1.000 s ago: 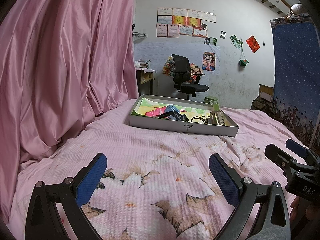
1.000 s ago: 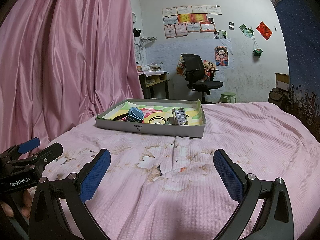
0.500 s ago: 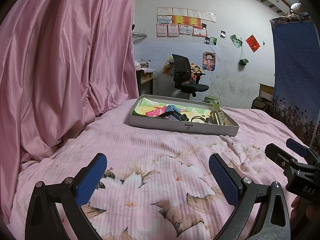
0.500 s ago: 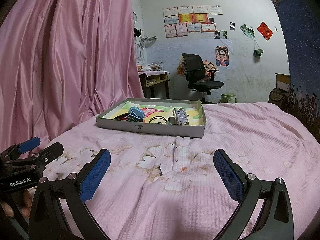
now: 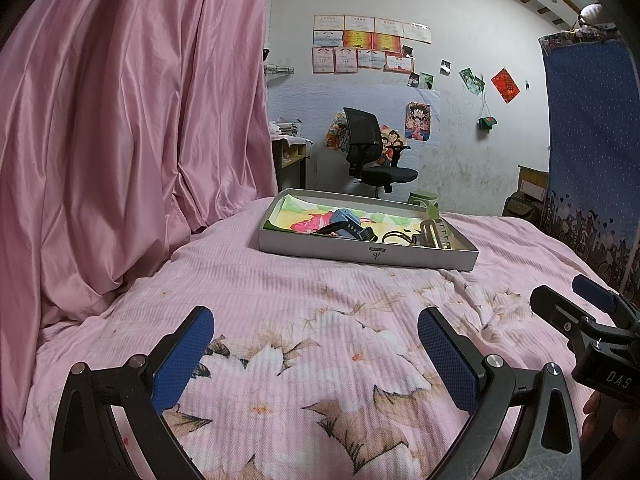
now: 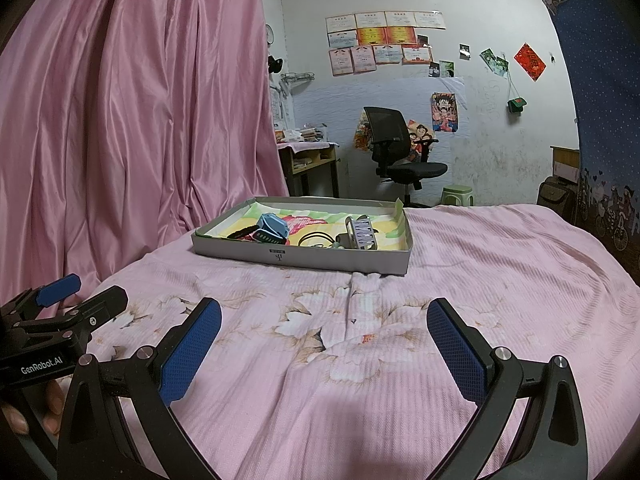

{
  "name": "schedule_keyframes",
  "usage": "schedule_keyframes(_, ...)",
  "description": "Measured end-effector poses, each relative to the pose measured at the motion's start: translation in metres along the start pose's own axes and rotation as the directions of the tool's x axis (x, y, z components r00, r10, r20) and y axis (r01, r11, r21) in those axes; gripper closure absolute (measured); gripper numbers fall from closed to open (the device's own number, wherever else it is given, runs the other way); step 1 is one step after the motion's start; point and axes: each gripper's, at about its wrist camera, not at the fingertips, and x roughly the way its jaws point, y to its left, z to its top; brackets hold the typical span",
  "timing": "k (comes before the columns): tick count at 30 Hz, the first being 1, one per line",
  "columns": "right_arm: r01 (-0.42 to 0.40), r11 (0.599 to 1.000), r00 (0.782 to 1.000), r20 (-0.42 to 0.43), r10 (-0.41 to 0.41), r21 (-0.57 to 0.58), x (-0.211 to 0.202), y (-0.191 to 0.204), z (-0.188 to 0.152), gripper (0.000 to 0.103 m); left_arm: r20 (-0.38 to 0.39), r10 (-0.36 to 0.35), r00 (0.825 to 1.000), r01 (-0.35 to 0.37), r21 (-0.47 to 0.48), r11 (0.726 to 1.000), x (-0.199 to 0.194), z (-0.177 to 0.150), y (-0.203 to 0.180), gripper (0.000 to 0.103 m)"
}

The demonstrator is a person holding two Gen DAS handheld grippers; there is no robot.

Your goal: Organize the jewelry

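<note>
We hold the left hand-held gripper (image 5: 314,344) and the right hand-held gripper (image 6: 324,332) low over the bed (image 6: 500,280), each with its blue pads spread wide and gripping nothing. Well ahead of both, a shallow grey box (image 6: 300,254) rests on the pink floral bedspread, holding a blue hair claw (image 6: 273,225), black hair ties (image 6: 314,238) and a silver clip (image 6: 362,233).

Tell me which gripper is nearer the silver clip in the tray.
Right, narrowly. The right gripper faces the silver clip almost straight ahead; the left gripper sits further left, with the clip ahead and off to its right. Both are open.
</note>
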Motion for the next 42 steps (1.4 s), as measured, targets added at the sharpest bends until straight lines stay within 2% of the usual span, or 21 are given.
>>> schedule_keyframes(42,-0.001,1.000,1.000,-0.001,0.001,-0.001,0.000,0.001,0.001,0.002,-0.002,0.006,1.000,-0.006,0.004,1.000,-0.002,-0.001,0.005,0.000)
